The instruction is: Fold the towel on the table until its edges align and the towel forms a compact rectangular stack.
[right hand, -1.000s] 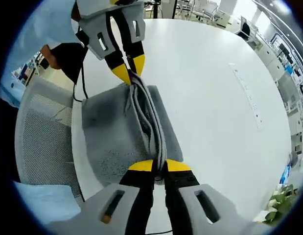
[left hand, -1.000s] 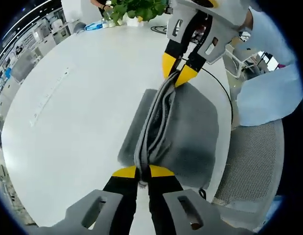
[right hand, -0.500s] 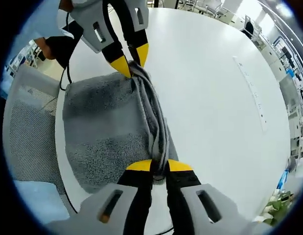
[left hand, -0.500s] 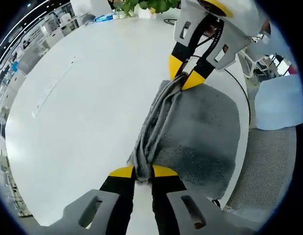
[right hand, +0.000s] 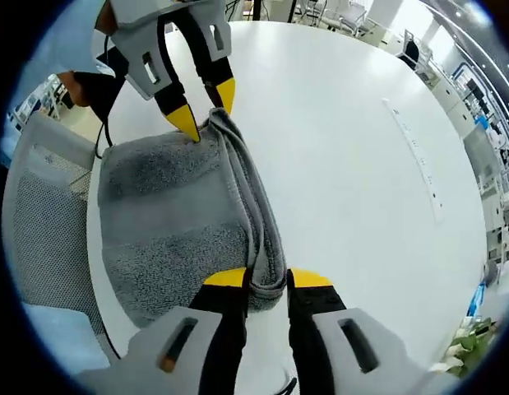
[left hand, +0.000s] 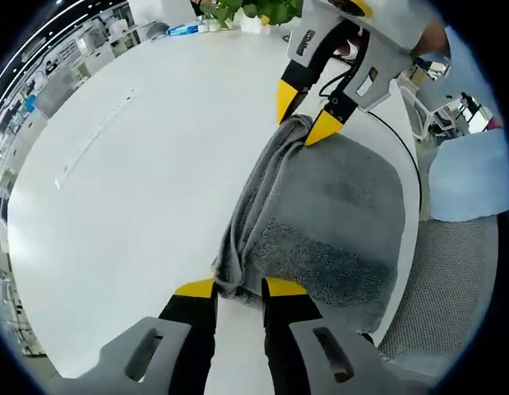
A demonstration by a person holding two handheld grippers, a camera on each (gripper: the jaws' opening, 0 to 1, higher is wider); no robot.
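The grey towel lay folded on the white round counter, near the edge of the counter that was beside a mesh chair; in the left gripper view its thick folded edge, with several layers rolled together, ran from the bottom of the picture up to the far corner, and the flat part of the towel spread to the right of that edge. The left gripper was at the near end of this folded edge; its yellow-tipped fingers stood apart, one on each side of the towel corner, and they did not press the cloth. In the same view the right gripper reached in from the top, and its two yellow tips were also apart, just at the far corner of the towel.

In the right gripper view the towel was seen from the other end; the folded edge ran up the middle of the picture and the flat part lay on the left, towards the chair. The right gripper had its fingers open around the near corner of the folded edge, with a gap on both sides; the left gripper came in from the top with its tips spread at the far corner. A black cable lay on the counter beside the towel; green plants stood at the far rim of the counter.
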